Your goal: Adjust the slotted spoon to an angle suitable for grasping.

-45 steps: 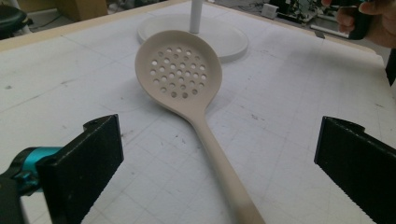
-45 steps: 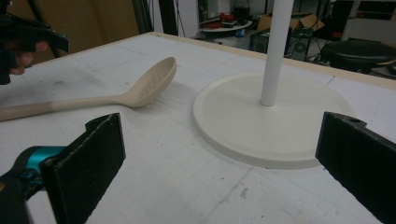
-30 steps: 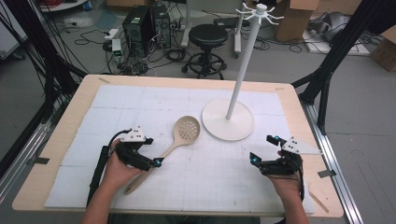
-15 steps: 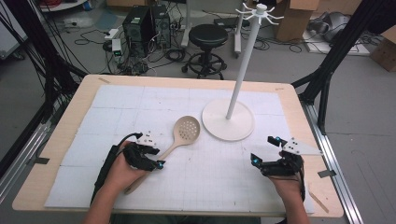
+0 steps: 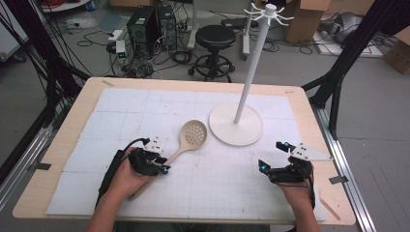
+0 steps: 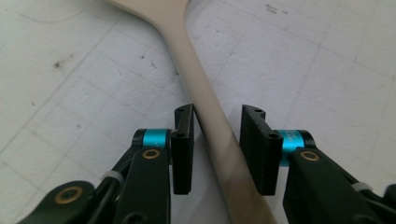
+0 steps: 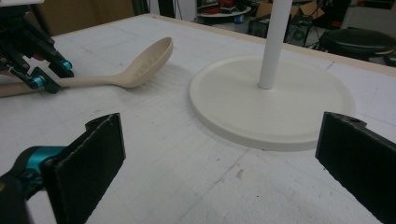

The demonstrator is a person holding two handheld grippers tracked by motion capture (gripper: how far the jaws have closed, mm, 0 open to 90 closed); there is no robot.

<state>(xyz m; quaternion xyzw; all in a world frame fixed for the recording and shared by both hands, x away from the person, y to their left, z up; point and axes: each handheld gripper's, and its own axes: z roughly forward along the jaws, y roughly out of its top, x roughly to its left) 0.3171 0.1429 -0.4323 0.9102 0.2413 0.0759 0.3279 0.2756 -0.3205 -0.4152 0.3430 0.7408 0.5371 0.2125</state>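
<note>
A beige slotted spoon [image 5: 193, 134] lies flat on the white gridded mat, its handle pointing toward the near left. My left gripper [image 5: 163, 169] is open and low over the handle. In the left gripper view the handle [image 6: 205, 102] runs between the two jaws; the left one is against it, and the right one stands a small gap off. My right gripper [image 5: 273, 155] rests wide open at the near right with nothing between its fingers. From the right gripper view I see the spoon [image 7: 140, 65] and the left gripper [image 7: 42, 79] farther off.
A white hook stand [image 5: 254, 63] rises from a round base [image 5: 236, 124] at the table's middle back, just right of the spoon head; the base [image 7: 271, 102] sits ahead of my right gripper. Beyond the wooden table edge [image 5: 193, 82] are a stool, computers and cables.
My left gripper has moved right and forward, and its jaws now straddle the spoon handle. The right gripper and the spoon have stayed put.
</note>
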